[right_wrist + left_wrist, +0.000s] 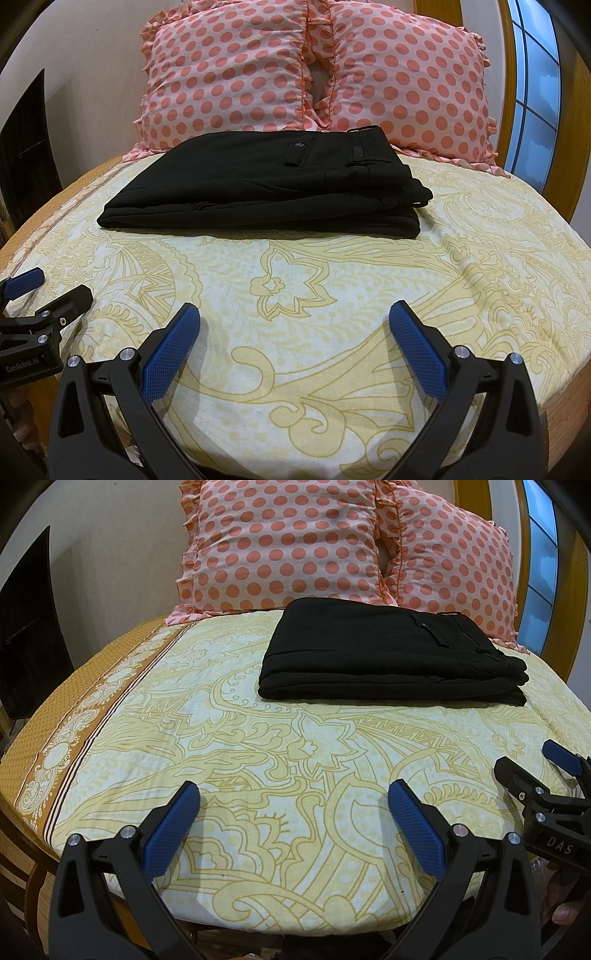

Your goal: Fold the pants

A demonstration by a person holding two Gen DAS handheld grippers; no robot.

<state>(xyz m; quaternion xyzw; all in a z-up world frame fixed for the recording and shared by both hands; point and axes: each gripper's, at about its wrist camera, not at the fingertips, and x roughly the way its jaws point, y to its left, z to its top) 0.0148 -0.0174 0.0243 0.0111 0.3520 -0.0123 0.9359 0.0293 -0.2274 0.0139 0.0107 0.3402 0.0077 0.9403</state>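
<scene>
Black pants [388,653] lie folded in a flat rectangular stack on the bed, near the pillows; they also show in the right wrist view [266,184]. My left gripper [293,794] is open and empty, held above the near part of the bed, well short of the pants. My right gripper [293,314] is open and empty, also near the front edge of the bed. Each gripper shows at the edge of the other's view: the right gripper [532,764] at the right, the left gripper [55,284] at the left.
A yellow patterned sheet [258,760] covers the bed [332,280]. Two pink polka-dot pillows [280,542] [229,77] lean at the head. A window [535,92] is at the right, a dark panel [26,627] at the left.
</scene>
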